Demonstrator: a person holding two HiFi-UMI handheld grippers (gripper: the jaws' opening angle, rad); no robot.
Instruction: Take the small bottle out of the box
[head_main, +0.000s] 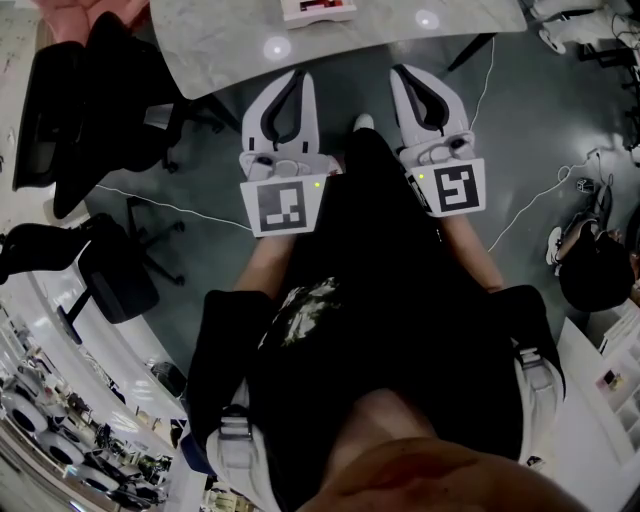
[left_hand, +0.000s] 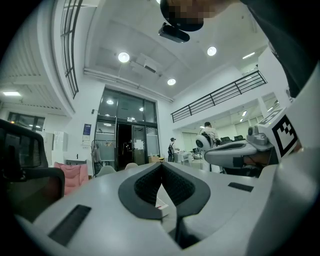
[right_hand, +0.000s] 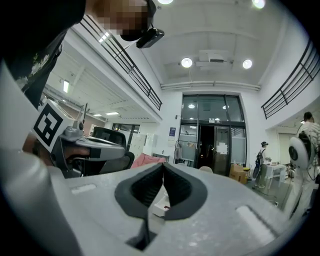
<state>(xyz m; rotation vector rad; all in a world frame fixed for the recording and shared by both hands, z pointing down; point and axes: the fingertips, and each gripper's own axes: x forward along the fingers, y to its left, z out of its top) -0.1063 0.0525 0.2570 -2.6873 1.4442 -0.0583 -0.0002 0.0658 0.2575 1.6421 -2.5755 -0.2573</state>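
Nothing was done yet. My left gripper and right gripper were closed and empty, short of the worktop's near edge. The box sat beyond them, with the bottle unseen.

I see a pale marble tabletop along the top edge of the head view, with two ceiling lights mirrored in it. Dark grey floor below it. A thin white cable runs across the floor on the left and a second cable on the right. Two black office chairs: one beside the tabletop's left end, the other nearer me. The side cameras give me glass entrance doors, round ceiling lights, a railed balcony, a pink seat, and one person standing far off with another nearer the doors.
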